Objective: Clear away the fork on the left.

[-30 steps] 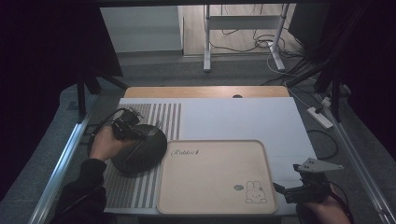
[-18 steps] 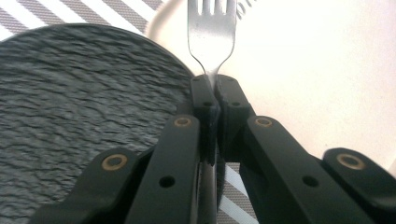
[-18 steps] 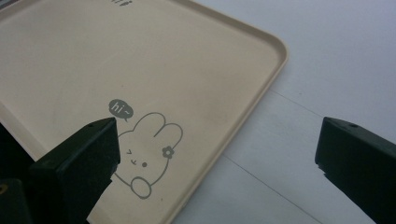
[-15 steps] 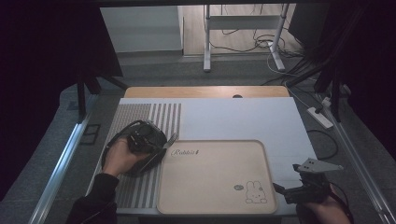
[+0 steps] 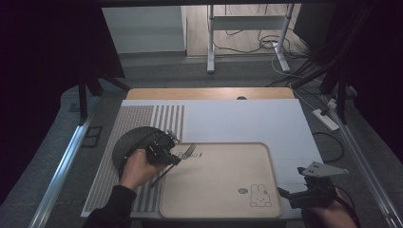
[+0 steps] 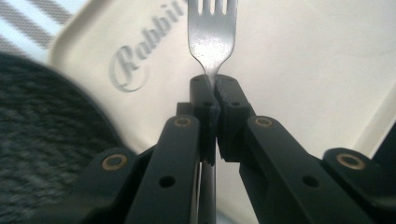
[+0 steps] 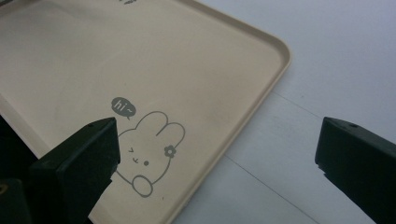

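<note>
At the counter's [image 5: 228,118] left side, a striped mat [image 5: 138,123] covered the surface, and a dark round plate [image 5: 128,142] lay on it, near the left edge. In the left gripper view the plate [image 6: 42,140] appeared speckled and blurred, just beside the tray's corner.

The left hand [image 5: 138,168] came in from the bottom edge and held the left tool [image 5: 172,153] over the near left part of the counter, at the tray's far left corner. The left tool [image 6: 214,100] was clamped on a metal fork [image 6: 212,42]: both jaws were pressed together on the neck just below the tines. The fork [image 5: 189,150] pointed tines-first toward the right, over the tray's far left corner. Whether the tines touched the tray could not be told.

A beige tray [image 5: 223,209] sat at the counter's near edge, centre. The word "Rabbit" [image 6: 140,51] was printed at its far left corner, and a rabbit drawing [image 5: 260,195] with a small "hi~" bubble at its near right corner. The tray [image 7: 261,56] had a raised rim and rounded corners; the rabbit drawing [image 7: 149,149] lay close to that rim.

The right tool [image 5: 292,194] was held at the counter's near right corner, just beside the tray's right edge. The right tool [image 7: 217,154] had its jaws wide apart, holding nothing, above the tray's corner and the bare white counter [image 7: 336,70].
</note>
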Demonstrator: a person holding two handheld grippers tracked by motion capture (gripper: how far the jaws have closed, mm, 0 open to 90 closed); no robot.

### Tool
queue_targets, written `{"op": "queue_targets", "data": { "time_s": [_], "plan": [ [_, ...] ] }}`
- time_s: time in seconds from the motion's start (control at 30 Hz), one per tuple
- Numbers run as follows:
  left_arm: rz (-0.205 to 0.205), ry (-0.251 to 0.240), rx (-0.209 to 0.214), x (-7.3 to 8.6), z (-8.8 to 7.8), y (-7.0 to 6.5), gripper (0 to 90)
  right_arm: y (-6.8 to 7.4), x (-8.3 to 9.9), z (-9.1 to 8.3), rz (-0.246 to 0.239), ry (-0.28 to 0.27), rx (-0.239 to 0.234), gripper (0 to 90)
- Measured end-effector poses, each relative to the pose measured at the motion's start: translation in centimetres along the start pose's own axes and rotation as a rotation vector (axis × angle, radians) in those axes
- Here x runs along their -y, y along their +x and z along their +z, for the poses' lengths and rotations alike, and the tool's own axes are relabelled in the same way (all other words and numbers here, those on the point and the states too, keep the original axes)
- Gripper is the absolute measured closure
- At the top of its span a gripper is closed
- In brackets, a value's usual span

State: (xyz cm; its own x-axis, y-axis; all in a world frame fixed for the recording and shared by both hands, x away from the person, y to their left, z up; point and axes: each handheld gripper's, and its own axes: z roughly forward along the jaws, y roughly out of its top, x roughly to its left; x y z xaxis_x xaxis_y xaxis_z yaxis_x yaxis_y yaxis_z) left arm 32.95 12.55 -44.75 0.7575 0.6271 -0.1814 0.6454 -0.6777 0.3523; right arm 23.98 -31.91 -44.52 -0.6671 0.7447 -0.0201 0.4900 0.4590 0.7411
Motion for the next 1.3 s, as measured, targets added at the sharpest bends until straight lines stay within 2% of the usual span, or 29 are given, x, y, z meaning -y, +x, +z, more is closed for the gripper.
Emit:
{"op": "queue_targets", "data": {
  "time_s": [0.17,0.27,0.4,0.53,0.67,0.73,0.83,0.9,0.97,1.03,1.1,1.13,1.2,1.3],
  "plan": [
    [0.007,0.018,0.020,-0.8,1.1,-1.6,87.1,0.0,0.0,0.0,-0.003,0.001,0.000,0.6],
    [-0.013,0.017,0.035,-1.1,1.8,-2.2,87.1,0.1,0.0,0.0,-0.005,0.001,0.000,0.6],
    [-0.043,0.007,0.078,-1.1,2.7,-2.6,87.0,0.1,0.0,0.0,-0.007,0.002,-0.003,0.6],
    [-0.061,0.029,0.060,-0.9,4.1,-2.5,86.9,0.1,0.0,0.0,-0.010,0.001,-0.004,0.6],
    [-0.084,0.040,0.061,-0.6,5.6,-2.3,86.7,0.1,0.0,0.0,-0.011,0.001,-0.007,0.6],
    [-0.078,0.059,0.052,-0.6,6.4,-2.4,86.5,0.1,0.0,0.0,-0.012,0.000,-0.009,0.6],
    [-0.061,0.042,0.050,-0.5,6.7,-2.6,84.4,0.1,0.0,-0.1,-0.016,0.000,-0.012,0.6],
    [-0.038,0.001,0.024,-0.6,6.2,-3.2,72.7,0.2,0.0,0.0,-0.019,-0.001,-0.015,0.6],
    [-0.015,-0.031,0.019,-0.6,5.8,-3.9,68.8,0.2,0.0,0.0,-0.019,-0.001,-0.016,0.6],
    [0.010,-0.044,0.024,-0.6,5.7,-4.5,73.1,0.2,0.0,0.0,-0.020,-0.001,-0.016,0.6],
    [0.019,-0.021,0.024,-0.5,6.2,-4.7,80.1,0.2,0.0,0.0,-0.019,-0.001,-0.017,0.6],
    [0.017,-0.004,0.038,-0.5,6.6,-4.6,85.1,0.2,0.0,-0.1,-0.020,-0.001,-0.017,0.6],
    [0.009,0.018,0.035,-0.4,7.0,-4.3,89.0,0.2,0.0,-0.1,-0.022,-0.002,-0.017,0.6],
    [-0.023,0.024,0.034,-0.2,7.0,-3.7,89.3,0.2,0.0,0.0,-0.024,-0.001,-0.019,0.6]
  ]
}}
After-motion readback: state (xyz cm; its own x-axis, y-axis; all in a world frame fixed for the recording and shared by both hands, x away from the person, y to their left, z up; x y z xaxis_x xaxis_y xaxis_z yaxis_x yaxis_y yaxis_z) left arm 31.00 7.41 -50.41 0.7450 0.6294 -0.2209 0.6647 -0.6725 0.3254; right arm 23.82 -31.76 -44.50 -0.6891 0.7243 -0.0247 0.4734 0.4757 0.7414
